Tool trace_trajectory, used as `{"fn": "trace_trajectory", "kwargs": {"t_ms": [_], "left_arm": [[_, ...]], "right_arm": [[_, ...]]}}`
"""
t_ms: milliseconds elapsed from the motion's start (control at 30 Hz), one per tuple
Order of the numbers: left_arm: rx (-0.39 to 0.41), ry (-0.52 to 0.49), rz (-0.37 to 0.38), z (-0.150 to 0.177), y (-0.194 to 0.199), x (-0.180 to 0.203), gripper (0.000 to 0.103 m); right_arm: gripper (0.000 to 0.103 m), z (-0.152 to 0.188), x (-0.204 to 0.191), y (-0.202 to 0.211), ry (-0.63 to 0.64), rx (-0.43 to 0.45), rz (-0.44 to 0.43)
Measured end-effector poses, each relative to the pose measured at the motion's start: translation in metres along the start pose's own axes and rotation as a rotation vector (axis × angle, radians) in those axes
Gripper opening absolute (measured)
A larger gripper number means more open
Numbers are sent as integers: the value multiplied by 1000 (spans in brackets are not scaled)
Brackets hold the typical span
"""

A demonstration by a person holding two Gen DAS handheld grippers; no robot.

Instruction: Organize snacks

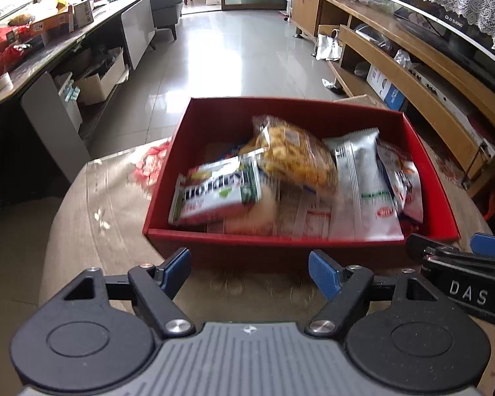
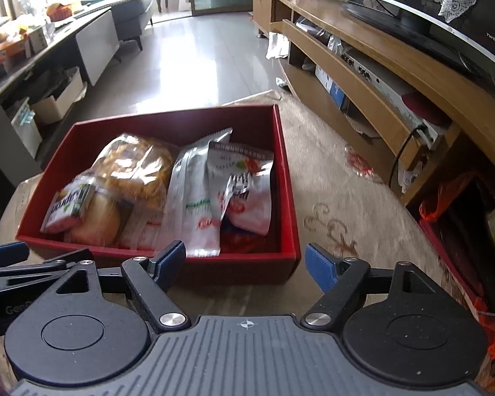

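Snacks (image 1: 280,178) piled in the red box (image 1: 300,241) on the surface look light, crinkly and crushable, best pinched by a sealed edge; left gripper (image 1: 249,272) and right gripper (image 2: 246,264) gape empty.

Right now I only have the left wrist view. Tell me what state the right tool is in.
Observer: The right tool is open and empty, just short of the red box's near right corner.
Operator: Describe the packets nearest that right wall.
Observer: A red-and-white packet lies there with a small crumpled silver packet on top.
Operator: Report what is off the table's right edge.
Observer: An orange plastic bag, down beside the table.
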State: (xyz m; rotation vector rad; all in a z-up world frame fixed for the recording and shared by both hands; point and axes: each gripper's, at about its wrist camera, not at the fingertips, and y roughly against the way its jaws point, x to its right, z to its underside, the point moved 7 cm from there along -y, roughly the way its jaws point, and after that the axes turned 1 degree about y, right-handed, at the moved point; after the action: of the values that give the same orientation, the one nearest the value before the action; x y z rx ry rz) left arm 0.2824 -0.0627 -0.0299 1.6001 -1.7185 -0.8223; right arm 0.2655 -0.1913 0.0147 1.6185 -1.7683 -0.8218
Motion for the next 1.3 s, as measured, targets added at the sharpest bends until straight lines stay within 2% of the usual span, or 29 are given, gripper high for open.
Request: {"fn": "trace_trajectory", "kwargs": {"t_ms": [400, 800, 1300], "left_arm": [[-16, -4, 15, 42, 20, -3, 76], [-19, -32, 11, 83, 43, -3, 76], [4, -31, 5, 112, 66, -10, 79]], "right_arm": [[86, 43, -2, 27, 29, -12, 21], [86, 82, -6, 54, 30, -12, 6], [86, 108, -8, 73, 31, -9, -18]]}}
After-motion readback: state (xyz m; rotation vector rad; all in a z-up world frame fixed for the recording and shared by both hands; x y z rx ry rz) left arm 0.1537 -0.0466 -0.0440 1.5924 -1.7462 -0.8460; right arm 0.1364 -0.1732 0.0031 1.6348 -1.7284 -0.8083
